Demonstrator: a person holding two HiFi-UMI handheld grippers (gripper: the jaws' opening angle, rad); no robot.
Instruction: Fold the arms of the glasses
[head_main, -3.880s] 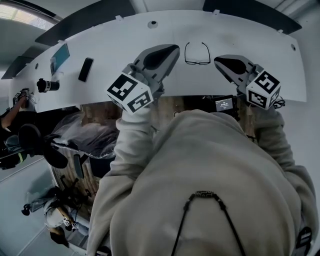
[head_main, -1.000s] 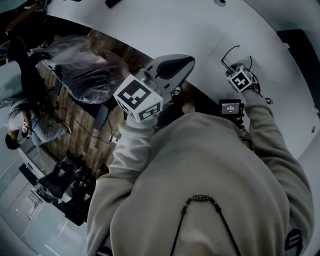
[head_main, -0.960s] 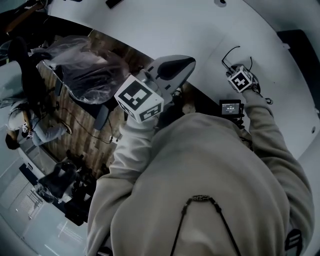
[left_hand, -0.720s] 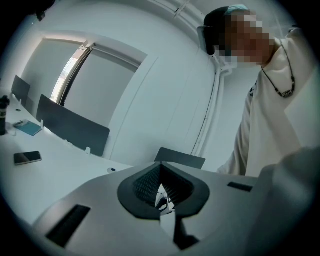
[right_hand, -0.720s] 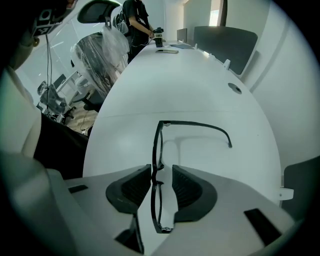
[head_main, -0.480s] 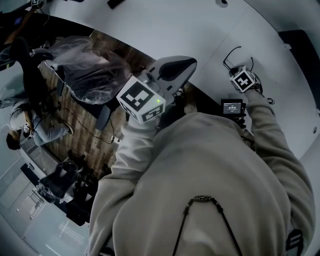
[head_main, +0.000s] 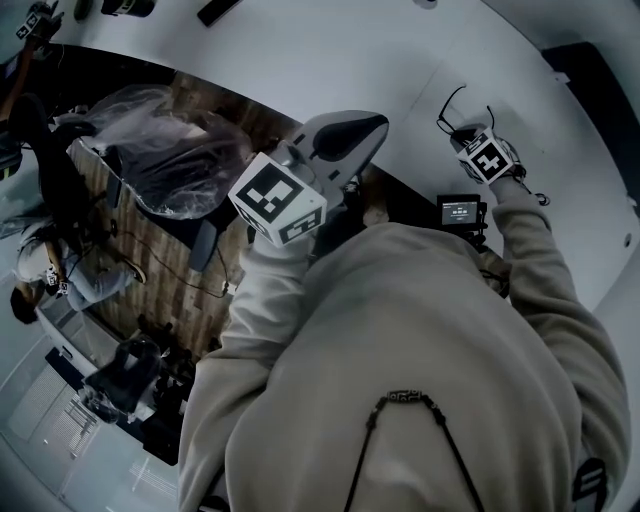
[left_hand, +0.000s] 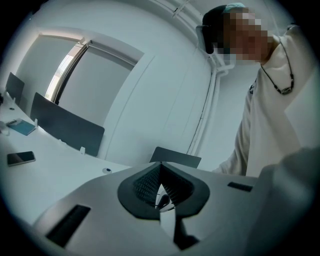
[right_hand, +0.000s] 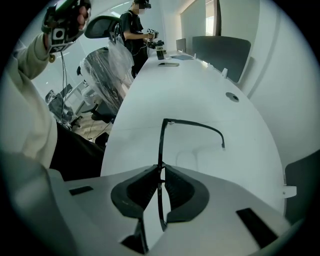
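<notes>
Seconds before, the glasses (right_hand: 161, 145) had lain flat and untouched on the white table (right_hand: 190, 85) between my two level grippers. A second before, my right jaws had stood wide. Now my right gripper (right_hand: 161, 172) pointed steeply down, its jaws closing on the front frame, with the pads pressing it edge-on. The frame's long axis ran straight away from the gripper, and one open arm branched right from its far end. The glasses seemed just off the table, though I couldn't be sure. My left gripper (left_hand: 160, 170) was closed on nothing.
</notes>
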